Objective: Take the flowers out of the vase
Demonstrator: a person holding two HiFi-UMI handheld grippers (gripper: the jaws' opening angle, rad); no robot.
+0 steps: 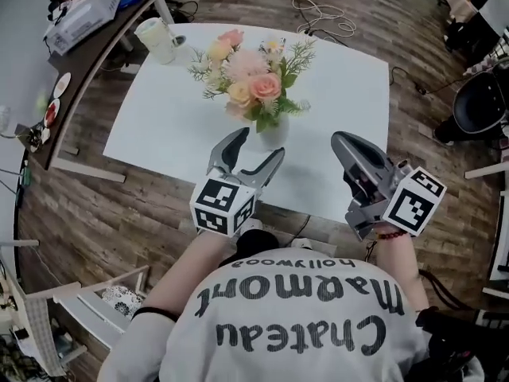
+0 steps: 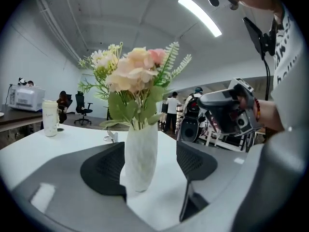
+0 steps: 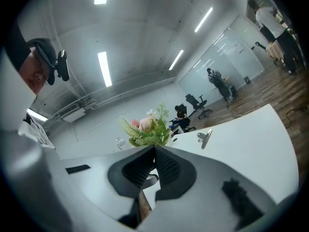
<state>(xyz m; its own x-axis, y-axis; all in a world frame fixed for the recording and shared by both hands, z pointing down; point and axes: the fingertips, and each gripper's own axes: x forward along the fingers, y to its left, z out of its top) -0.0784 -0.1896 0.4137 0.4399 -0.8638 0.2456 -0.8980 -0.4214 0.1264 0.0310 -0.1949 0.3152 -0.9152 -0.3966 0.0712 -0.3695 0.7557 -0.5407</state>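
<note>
flowers (image 1: 253,78): they are sitting in the white vase (image 1: 273,134), stems rising upright, near your edge of the table (image 1: 159,126).
left gripper (image 1: 258,145): you are holding its jaws spread wide and gripping nothing; the vase body is standing in the gap, closer to the left pad, with no pad pressing on it.
right gripper (image 1: 340,140): you are holding its jaws clenched together and empty, off to the right of the vase, not touching it.
key relation: the blooms are sitting above both grippers; your left jaws are framing the vase, not the stems.
nearer hand: the left; it is looking suited to steadying the vase.
</note>
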